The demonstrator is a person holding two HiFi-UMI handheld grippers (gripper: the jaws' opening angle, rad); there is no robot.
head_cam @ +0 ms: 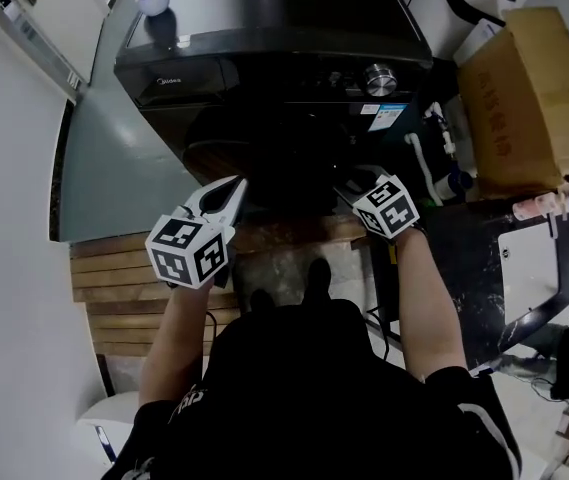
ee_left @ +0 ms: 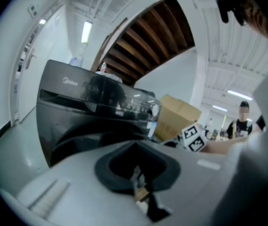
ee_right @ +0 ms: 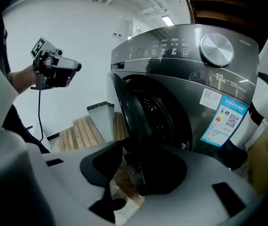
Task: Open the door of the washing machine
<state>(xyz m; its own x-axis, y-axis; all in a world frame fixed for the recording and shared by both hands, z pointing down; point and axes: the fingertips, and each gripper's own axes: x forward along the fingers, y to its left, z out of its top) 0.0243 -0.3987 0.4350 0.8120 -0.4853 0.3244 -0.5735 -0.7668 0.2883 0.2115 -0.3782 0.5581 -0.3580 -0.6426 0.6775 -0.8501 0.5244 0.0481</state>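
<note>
Dark washing machine [head_cam: 264,58] ahead, knob [head_cam: 380,79] on its panel. Left hand-held gripper [head_cam: 234,188], jaws together, points at it. Right hand-held gripper [head_cam: 356,190] at the dark door [head_cam: 264,163]; tips unclear. Cardboard box [head_cam: 529,98] at right.

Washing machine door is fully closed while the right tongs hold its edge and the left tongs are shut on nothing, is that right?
Not quite. The door is not closed: it stands swung partly open from the washing machine, as the right gripper view shows. The right tongs do hold its edge, and the left tongs are shut on nothing.
</note>
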